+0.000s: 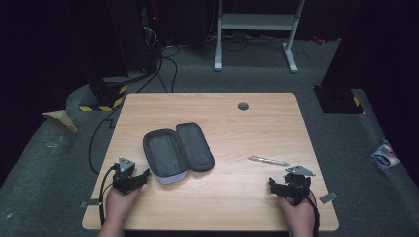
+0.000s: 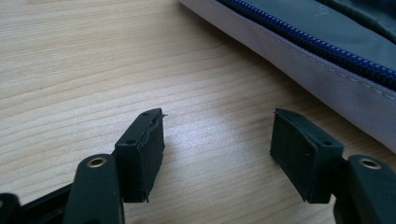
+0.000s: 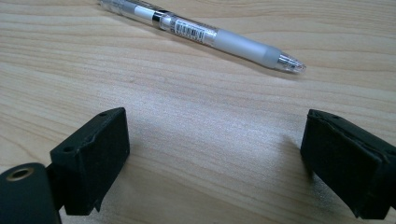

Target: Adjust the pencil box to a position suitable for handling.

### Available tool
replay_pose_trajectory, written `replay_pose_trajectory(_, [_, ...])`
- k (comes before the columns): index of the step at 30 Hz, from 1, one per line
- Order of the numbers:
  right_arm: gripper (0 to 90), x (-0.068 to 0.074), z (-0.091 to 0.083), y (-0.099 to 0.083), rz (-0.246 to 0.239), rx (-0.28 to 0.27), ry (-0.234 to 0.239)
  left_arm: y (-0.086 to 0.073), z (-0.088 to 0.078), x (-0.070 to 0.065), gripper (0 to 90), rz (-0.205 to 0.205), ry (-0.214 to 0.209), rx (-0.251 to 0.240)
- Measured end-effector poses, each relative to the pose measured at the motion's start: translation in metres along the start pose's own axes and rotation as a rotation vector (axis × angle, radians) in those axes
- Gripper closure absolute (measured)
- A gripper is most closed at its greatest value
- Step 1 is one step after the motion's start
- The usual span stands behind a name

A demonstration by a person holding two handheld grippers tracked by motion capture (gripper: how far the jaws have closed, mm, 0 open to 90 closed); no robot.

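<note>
An open grey pencil case (image 1: 178, 150) lies unzipped on the wooden table (image 1: 217, 118), left of centre. Its pale side and blue zipper (image 2: 322, 46) fill the top right of the left gripper view. My left gripper (image 1: 140, 178) rests open on the table just left of the case, nothing between its fingers (image 2: 140, 154). A clear pen (image 1: 268, 160) lies to the right; in the right gripper view the pen (image 3: 201, 32) lies across the top, tip pointing right. My right gripper (image 1: 276, 185) sits open just before it, its pads (image 3: 93, 158) empty.
A small grey grommet (image 1: 243, 105) sits near the table's far edge. Cables (image 1: 163, 69) and a white stand's legs (image 1: 257, 22) are on the floor beyond. A packet (image 1: 385, 154) lies on the floor at right.
</note>
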State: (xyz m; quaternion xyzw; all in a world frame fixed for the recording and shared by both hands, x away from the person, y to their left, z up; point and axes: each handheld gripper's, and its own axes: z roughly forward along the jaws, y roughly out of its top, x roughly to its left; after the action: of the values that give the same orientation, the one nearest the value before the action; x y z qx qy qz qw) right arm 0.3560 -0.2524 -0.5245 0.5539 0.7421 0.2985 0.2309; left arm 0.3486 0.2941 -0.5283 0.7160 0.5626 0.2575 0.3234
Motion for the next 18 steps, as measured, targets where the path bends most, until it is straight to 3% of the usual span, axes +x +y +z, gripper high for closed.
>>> replay_pose_trajectory(18, [8.5,0.0009,-0.0006,-0.0006,-0.003,-0.002,0.005,0.0002,0.0000,-0.0013,36.7,0.005,-0.002,-0.002])
